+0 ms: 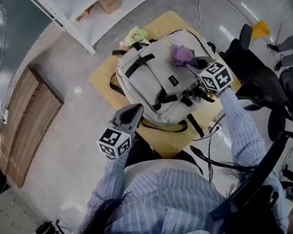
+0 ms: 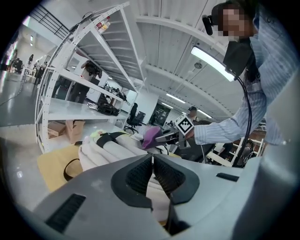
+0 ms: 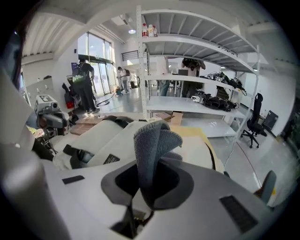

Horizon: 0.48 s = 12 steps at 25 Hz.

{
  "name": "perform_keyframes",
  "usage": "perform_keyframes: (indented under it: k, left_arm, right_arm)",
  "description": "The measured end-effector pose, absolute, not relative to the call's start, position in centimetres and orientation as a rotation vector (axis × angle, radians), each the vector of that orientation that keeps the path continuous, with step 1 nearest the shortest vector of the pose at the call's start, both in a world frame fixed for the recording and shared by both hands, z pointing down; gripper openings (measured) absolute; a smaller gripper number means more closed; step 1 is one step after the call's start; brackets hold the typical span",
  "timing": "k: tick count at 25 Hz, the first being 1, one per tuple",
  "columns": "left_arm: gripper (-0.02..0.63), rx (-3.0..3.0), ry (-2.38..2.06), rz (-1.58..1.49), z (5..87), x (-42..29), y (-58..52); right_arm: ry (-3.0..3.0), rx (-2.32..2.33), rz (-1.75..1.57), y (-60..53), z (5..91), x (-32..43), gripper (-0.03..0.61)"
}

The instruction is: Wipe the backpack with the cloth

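- Backpack (image 1: 158, 80): lies flat on a yellow table (image 1: 102, 77), pale grey with black straps (image 1: 140, 64) across its upper face; fills most of the tabletop.
- Cloth (image 1: 182, 55): looks purple from the head view, bunched and standing up over the backpack's far right part, near the top edge.
- Right gripper (image 1: 191, 68): clamps the cloth (image 3: 152, 150) between its jaws, the fabric folded and rising out of them; reaches over the right side of the backpack (image 3: 101, 136). Cannot tell whether the cloth touches the bag.
- Left gripper (image 1: 130, 116): sits at the backpack's near left corner with jaws pressed together and nothing between them (image 2: 152, 164); points across the bag (image 2: 108, 152) toward the cloth (image 2: 151, 136) and the other gripper (image 2: 164, 137). Cannot tell whether it touches the bag.
- Plush toy (image 1: 135, 35): green and pale, rests on the table just beyond the backpack's far edge.
- Shelving rack (image 3: 197, 70): white, stands behind the table.
- Office chair (image 1: 246, 69): black, stands just to the right of the table.
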<state>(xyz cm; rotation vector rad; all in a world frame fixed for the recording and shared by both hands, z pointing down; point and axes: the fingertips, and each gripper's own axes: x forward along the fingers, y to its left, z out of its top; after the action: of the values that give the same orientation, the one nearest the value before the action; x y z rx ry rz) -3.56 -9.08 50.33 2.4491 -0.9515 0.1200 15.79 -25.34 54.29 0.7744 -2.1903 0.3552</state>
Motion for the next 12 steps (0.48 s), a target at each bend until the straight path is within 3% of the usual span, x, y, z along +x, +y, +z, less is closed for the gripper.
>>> perform_keyframes:
  k: [12]
  left_arm:
    - [0.015, 2.519, -0.79, 0.153, 49.8, 0.8, -7.9]
  right_arm:
    - [-2.104, 0.792, 0.521, -11.8, 56.8, 21.9, 0.041]
